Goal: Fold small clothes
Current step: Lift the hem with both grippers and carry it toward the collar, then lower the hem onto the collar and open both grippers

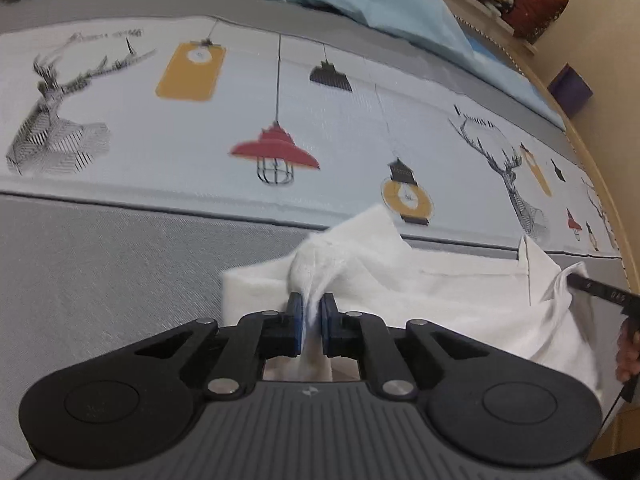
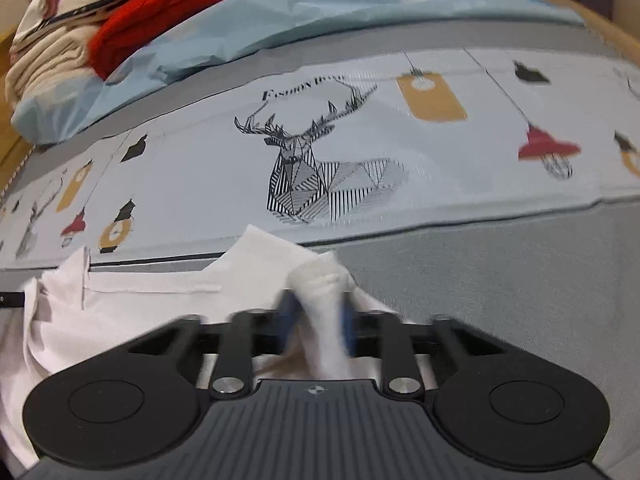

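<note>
Both the left gripper and the right gripper have their jaws clamped on bunched corners of the white shirt lying on the near grey edge of the deer-print bedspread

The right black two-finger gripper with blue pads is pinching a bunched fold of a small white cotton garment, which is lying on a grey bedspread printed with deer and lamps, near a crumpled pale blue sheet.
</note>
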Tool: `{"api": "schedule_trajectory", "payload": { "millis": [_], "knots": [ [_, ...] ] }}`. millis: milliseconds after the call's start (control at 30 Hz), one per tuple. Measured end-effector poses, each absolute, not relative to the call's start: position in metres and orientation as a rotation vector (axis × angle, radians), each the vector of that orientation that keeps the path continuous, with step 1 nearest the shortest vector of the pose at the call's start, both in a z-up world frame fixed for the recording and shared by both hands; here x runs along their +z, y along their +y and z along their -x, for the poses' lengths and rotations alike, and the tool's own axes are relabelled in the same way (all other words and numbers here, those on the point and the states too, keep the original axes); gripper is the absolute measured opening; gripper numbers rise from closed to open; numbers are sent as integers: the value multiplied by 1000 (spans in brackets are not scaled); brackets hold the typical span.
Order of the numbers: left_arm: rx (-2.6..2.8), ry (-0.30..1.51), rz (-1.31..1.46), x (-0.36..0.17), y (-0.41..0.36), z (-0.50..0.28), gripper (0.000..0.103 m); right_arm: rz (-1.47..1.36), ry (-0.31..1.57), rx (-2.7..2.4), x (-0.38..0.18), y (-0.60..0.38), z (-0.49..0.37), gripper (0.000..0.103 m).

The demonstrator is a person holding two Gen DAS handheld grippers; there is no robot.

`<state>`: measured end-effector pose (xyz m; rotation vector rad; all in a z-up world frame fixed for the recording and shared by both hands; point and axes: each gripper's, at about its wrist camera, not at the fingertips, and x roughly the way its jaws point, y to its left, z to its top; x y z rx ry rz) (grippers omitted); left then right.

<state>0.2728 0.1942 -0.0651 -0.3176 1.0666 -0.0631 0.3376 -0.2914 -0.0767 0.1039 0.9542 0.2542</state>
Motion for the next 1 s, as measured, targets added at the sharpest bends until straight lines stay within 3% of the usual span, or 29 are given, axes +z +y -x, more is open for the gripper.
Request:
{"api": "schedule_trajectory", "payload": {
  "millis": [167,233,433,500,533,600,633,833,1000],
  "knots": [
    [21,832,453,-32,228,-263,6,-289,776,188,-42,-317,-337,4],
    [56,844,422,-36,226,-268,6,-357,686,148,-30,-324,-333,4],
    [52,813,398,-36,215,-275,6,-290,729,108,-43,-310,-343,4],
    [82,811,390,-38,215,-276,11,-281,698,94,-40,-304,-344,5],
    [118,823,391,-38,219,-276,15,-266,685,76,-39,-302,-343,6],
    [125,855,440,-41,228,-272,18,-246,694,32,-38,-299,-344,24],
    [110,873,469,-42,232,-270,18,-248,711,14,-39,-300,-345,27],
    [-88,968,438,-38,221,-247,18,-295,842,80,-40,-310,-328,27],
    [-242,1215,211,-67,189,-222,21,-198,1043,201,-54,-303,-293,28]
  ]
}}
